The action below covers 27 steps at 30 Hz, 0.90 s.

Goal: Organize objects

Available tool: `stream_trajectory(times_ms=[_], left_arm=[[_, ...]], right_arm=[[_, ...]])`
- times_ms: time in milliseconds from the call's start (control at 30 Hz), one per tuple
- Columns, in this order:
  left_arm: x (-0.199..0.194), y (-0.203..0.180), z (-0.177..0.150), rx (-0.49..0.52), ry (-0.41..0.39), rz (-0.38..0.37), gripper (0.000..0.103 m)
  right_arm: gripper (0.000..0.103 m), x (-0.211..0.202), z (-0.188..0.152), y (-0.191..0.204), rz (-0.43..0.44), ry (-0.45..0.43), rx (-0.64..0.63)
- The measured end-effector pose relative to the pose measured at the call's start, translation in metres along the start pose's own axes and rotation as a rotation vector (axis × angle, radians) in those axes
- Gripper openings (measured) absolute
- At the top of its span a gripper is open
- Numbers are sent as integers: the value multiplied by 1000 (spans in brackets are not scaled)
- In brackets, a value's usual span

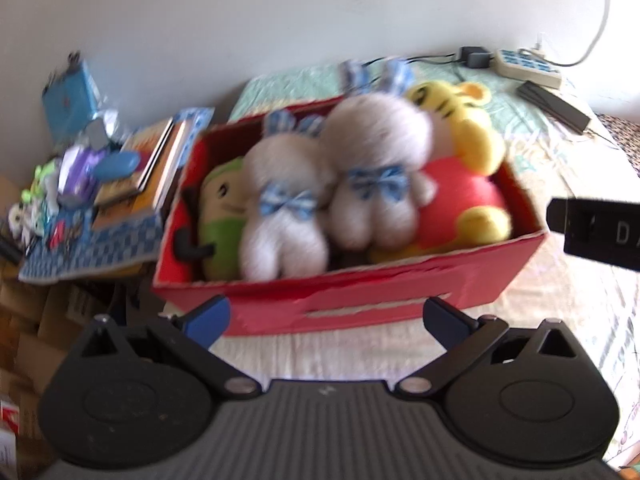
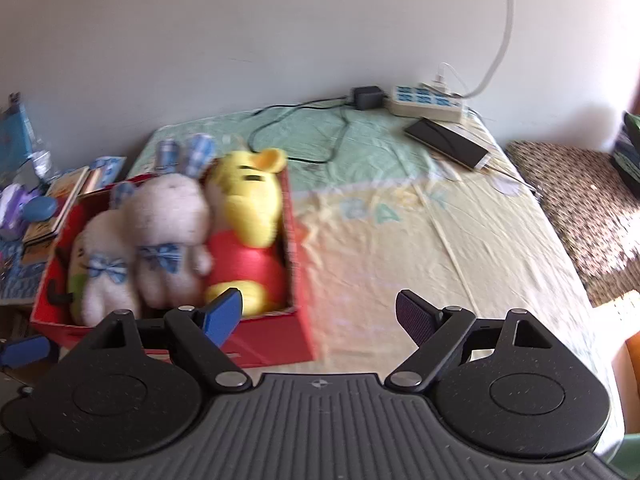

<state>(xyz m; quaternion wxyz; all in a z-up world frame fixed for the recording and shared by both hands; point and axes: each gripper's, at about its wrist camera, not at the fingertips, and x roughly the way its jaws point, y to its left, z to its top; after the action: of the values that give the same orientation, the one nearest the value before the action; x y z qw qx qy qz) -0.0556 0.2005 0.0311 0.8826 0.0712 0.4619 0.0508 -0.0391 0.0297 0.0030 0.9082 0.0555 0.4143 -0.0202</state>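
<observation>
Bedding in pale green and cream carries the red box [image 1: 352, 300], packed with plush toys [image 1: 372, 168]. Its long side lies straight ahead of the left tongs [image 1: 326, 318], spread wide and empty. The right tongs [image 2: 318, 318], also wide, stand off its right corner. Only the right view shows the bare bed [image 2: 440, 240] beyond.

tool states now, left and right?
Left tool: open, holding nothing, in front of the red box.
Right tool: open, holding nothing, over the bed sheet.
</observation>
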Motion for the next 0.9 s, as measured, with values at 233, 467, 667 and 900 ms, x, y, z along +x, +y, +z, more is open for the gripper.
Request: stream_trajectory(times_ms=[233,467,667,900], left_arm=[[-3,-39,8,84,-17,-61,102],[-5,-60,13,120,-21,-83,102],[-4,-55,16,104,-23,-67,102],[-4,-24,23,33,-34,-19,102]], right_arm=[[86,-3,-7,-39,-106,10,76],[86,-4,-12,-58,-137,25,120],[86,-3,-6,-54,-102,15,114],[86,-5,5,-25,-8,-9,66]])
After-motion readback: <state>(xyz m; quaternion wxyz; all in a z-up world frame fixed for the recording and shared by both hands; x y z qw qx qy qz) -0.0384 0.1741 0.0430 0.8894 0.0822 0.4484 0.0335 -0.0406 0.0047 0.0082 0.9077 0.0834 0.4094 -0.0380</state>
